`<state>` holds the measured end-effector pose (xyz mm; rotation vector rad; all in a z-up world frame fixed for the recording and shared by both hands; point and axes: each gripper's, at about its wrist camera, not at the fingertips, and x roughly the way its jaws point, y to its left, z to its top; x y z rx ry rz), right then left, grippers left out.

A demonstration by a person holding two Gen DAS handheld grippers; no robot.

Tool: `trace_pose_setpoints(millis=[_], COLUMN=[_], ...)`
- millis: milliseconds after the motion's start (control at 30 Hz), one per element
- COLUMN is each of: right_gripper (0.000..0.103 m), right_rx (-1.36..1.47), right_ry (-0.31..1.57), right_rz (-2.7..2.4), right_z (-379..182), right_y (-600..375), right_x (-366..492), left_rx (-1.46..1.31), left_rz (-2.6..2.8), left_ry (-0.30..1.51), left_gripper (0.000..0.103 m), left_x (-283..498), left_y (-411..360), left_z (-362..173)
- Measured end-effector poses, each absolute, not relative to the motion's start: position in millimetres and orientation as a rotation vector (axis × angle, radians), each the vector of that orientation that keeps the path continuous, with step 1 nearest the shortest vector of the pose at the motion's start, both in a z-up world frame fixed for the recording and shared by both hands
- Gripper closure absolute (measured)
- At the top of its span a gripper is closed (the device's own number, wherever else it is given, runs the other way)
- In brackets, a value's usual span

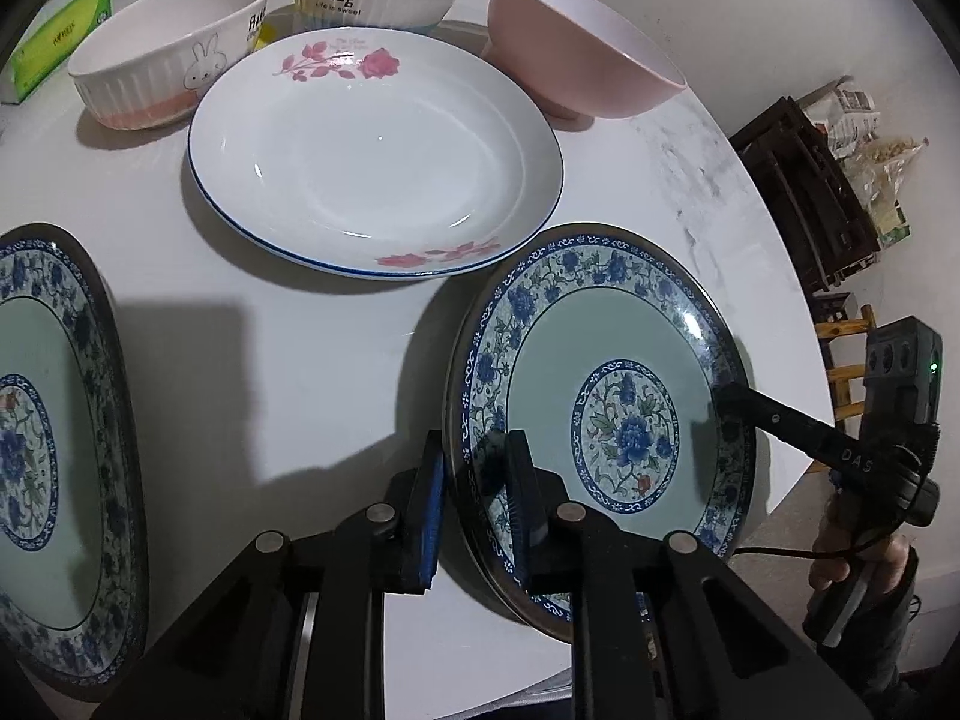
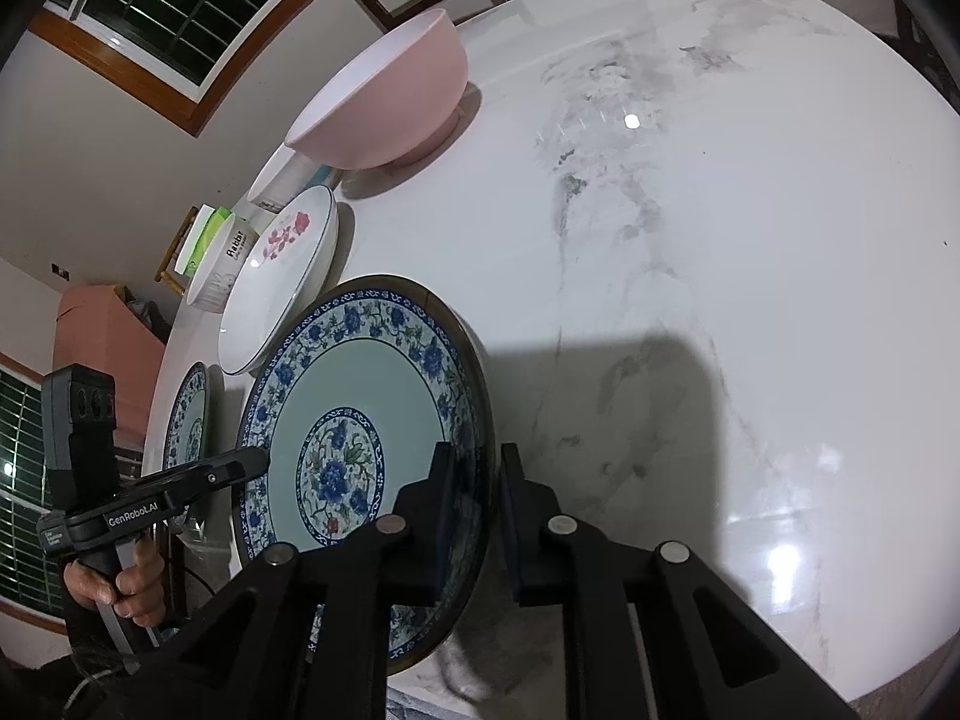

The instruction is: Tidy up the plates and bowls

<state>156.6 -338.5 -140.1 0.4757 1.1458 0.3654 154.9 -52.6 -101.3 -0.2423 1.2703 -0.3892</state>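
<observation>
Here, blue-patterned plate (image 1: 600,420) on white tabletop (image 1: 312,360), left gripper (image 1: 477,498) jaws clamped on its near-left rim, right gripper (image 2: 474,516) jaws clamped on opposite rim, rose plate (image 1: 372,150) behind it.

Your left wrist view cuts the second blue-patterned plate (image 1: 54,450) at its left edge; only its right part shows. The green tissue box (image 1: 57,39) at the table's (image 1: 336,360) far left edge is partly out of view too. The small print on the rabbit bowl (image 1: 174,54) is too small to read. Your right wrist view hides most of that bowl and the dog bowl (image 2: 279,177) behind the rose plate (image 2: 282,282) and pink bowl (image 2: 384,102). The left gripper's (image 2: 264,462) fingertips go out of sight at the patterned plate (image 2: 360,420) rim.
</observation>
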Motion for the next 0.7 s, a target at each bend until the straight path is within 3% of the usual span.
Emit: trace_pose_setpoints(millis=[700], right_gripper=[0.088], right_rx=[0.431], right_ry=[1.139], right_rz=[0.350], right_z=[-122], right_y=[-310], right_x=[144], left_rx=[-0.263], left_rz=[-0.365], left_ry=[1.241], left_gripper=[0.087], left_x=[143], left_y=[-44], left_z=[-94])
